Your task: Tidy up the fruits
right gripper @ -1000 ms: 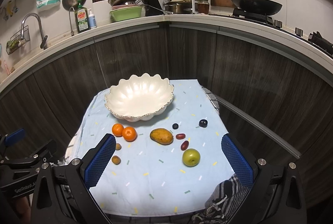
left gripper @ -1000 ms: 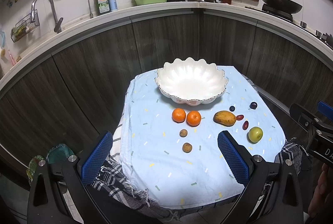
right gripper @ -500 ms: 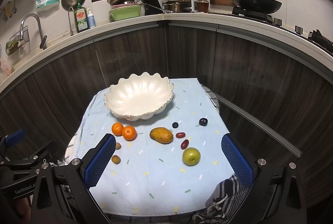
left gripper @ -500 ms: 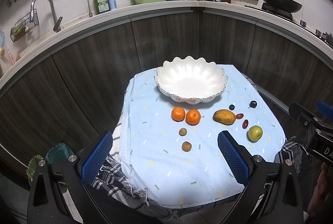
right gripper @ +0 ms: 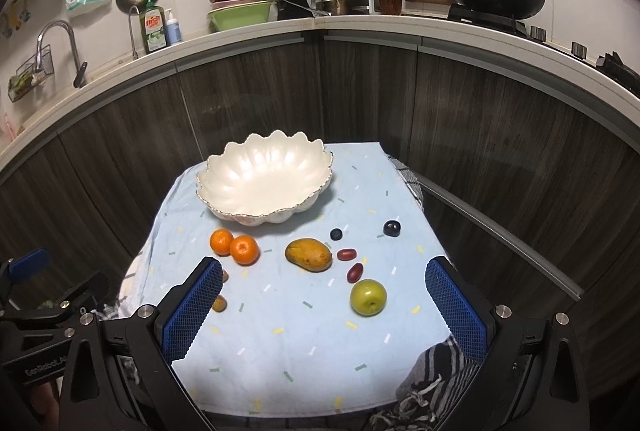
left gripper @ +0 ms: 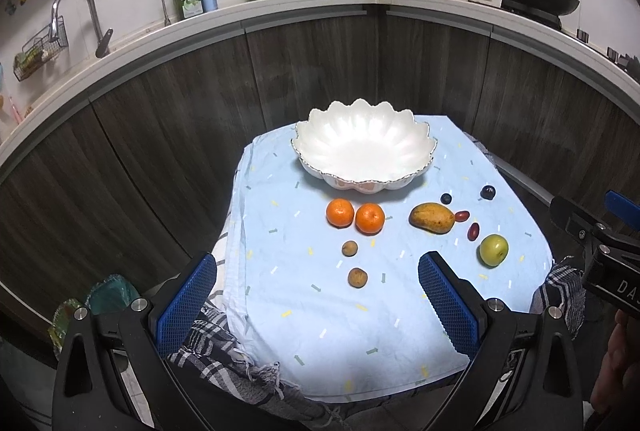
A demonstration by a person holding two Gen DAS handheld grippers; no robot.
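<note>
Both tools stand off at the near edge of the cloth-covered counter (left gripper: 280, 311), nothing held. The left hand-held gripper (left gripper: 316, 305) is spread wide and empty; the right hand-held gripper (right gripper: 324, 309) likewise. The scalloped white bowl (left gripper: 320, 135) sits empty at the far side. All fruit lies loose on the cloth in front of it: two tangerines (left gripper: 355, 215) touching each other, a mango (right gripper: 308, 254), a green apple (right gripper: 368, 297), small dark and red fruits near the mango.

Judgement: the first pick is not yet begun. The apple lies nearest the right tool; recommend a straddling approach, closing across its widest part. Round fruit may roll if nudged.
</note>
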